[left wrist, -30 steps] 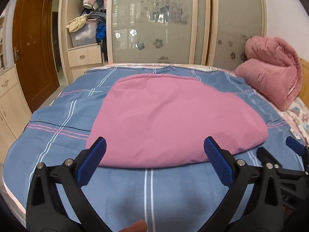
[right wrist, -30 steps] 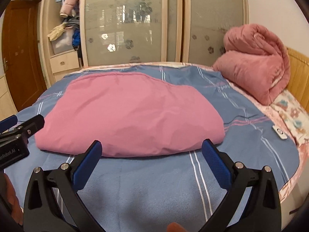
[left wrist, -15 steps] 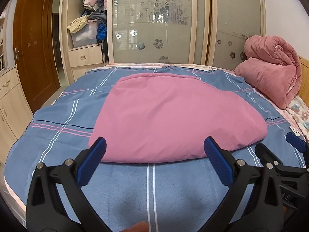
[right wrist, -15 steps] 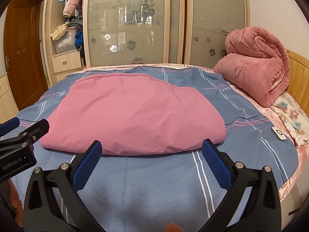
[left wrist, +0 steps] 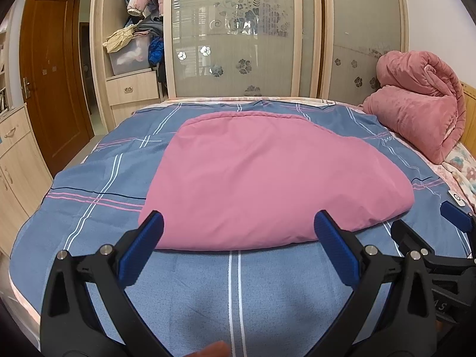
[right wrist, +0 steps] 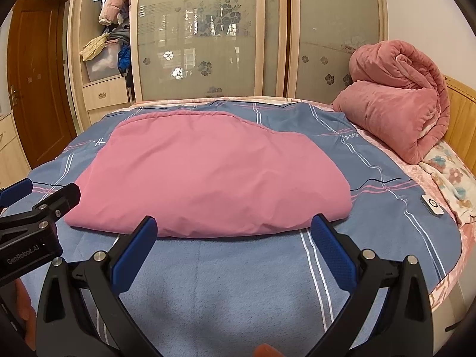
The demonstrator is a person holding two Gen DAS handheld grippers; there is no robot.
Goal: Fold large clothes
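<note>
A large pink cloth (left wrist: 267, 178) lies folded flat on the blue plaid bed cover (left wrist: 89, 202); it also shows in the right wrist view (right wrist: 208, 178). My left gripper (left wrist: 238, 226) is open and empty, held above the bed just short of the cloth's near edge. My right gripper (right wrist: 235, 226) is open and empty at the same near edge, further right. The right gripper shows at the right edge of the left wrist view (left wrist: 431, 238). The left gripper shows at the left edge of the right wrist view (right wrist: 38, 208).
A rolled pink quilt (right wrist: 398, 98) lies at the bed's right end by a wooden headboard (right wrist: 461, 104). A small white remote (right wrist: 433, 204) lies on the cover at right. A wardrobe with sliding glass doors (left wrist: 238, 35), open shelves of clothes (left wrist: 134, 29) and a wooden door (left wrist: 50, 74) stand beyond.
Both grippers have risen and pulled back slightly from the bed; the cloth sits lower and farther in view. The cloth itself has not moved.
</note>
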